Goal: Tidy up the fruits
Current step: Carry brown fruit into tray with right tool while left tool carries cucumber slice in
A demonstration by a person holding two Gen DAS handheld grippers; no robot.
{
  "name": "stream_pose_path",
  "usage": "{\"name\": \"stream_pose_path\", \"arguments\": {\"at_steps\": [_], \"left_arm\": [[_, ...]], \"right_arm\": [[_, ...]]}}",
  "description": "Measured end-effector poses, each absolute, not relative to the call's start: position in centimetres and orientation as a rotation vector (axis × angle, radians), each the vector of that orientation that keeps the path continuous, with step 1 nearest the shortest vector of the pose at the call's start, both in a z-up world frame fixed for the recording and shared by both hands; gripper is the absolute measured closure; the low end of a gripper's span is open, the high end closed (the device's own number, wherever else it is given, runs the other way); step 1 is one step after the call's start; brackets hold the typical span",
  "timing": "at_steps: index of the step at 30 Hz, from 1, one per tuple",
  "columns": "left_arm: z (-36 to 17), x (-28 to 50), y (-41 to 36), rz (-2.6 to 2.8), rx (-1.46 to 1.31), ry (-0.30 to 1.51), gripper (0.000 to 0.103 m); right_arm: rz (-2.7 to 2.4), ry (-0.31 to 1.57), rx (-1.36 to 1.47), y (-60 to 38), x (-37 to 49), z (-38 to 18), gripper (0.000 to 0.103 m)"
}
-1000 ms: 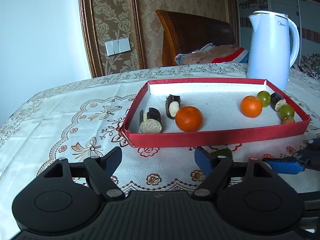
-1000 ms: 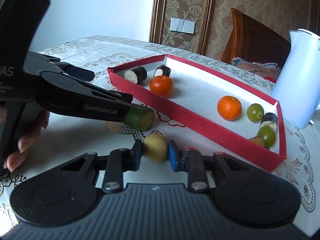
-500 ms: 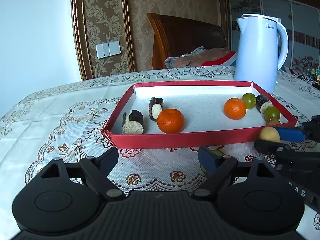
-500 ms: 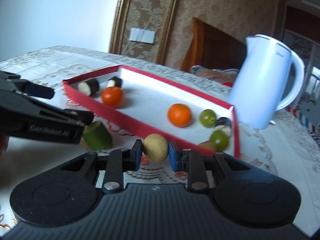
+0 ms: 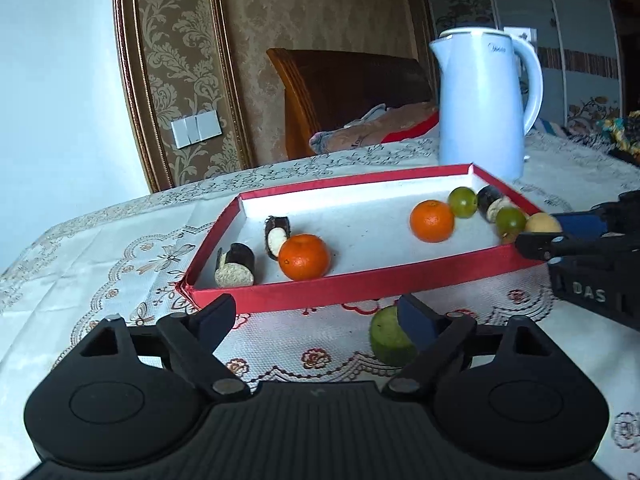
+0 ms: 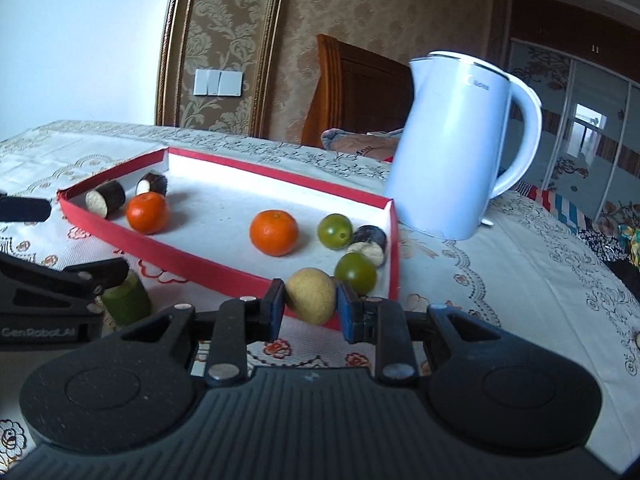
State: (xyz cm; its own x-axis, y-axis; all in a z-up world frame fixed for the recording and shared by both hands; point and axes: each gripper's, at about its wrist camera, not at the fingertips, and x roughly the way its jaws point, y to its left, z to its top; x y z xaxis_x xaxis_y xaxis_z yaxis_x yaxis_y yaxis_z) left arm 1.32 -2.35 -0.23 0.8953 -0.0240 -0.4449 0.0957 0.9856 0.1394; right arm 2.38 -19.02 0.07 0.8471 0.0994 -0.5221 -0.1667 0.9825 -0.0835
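Right wrist view alone shows the right tool [image 6: 311,303] pinching the tan fruit [image 6: 311,295]; left tool [image 5: 316,318] spread.

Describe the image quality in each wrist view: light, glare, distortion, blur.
Left wrist view: daylight falls on the red tray, washing out its white floor; fisheye bows the kettle and the wall frame; the left gripper is sharp. Right wrist view: same bright tray floor, short shadows under the oranges; the tan fruit in the right gripper is crisp, and the corners darken.
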Motion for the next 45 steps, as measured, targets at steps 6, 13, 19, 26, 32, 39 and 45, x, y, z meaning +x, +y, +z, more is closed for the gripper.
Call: {"name": "stream_pose_path", "arguments": {"at_steps": [6,13,19,26,32,39,45], "left_arm": [[-0.1,0.6,-3.5,-0.075,0.187,0.430,0.014],[-1.4,3.0,-4.0,-0.110,0.170,0.579,0.039],[-1.5,3.1,-4.1,-0.135,0.169,0.576,0.073],[0.2,2.3,-4.3,-0.116,0.182,0.464,0.073],[2.1,4.6,-4.4,-0.121,0.115,0.431,0.073],[1.5,7.8,-5.3,-0.070,0.124,0.412,0.072],[0.1,9.9,-4.9,-0.025,0.122,0.458,0.072]], "right_arm": [[0.124,0.534,-0.095,-19.8,2.2,0.3,0.078],[0.124,0.552,-0.081,-20.0,2.9,0.5,0.077],[0.177,0.574,-0.060,-19.5,4.5,0.8,0.077],[0.147,0.573,-0.042,-19.2,7.1,1.4,0.077],[0.111,0.601,-0.045,-19.0,9.5,0.5,0.077],[0.138,0.643,-0.017,-18.9,11.3,-0.6,0.077],[0.144,0.638,-0.034,-18.2,11.4,-0.9,0.077]]}}
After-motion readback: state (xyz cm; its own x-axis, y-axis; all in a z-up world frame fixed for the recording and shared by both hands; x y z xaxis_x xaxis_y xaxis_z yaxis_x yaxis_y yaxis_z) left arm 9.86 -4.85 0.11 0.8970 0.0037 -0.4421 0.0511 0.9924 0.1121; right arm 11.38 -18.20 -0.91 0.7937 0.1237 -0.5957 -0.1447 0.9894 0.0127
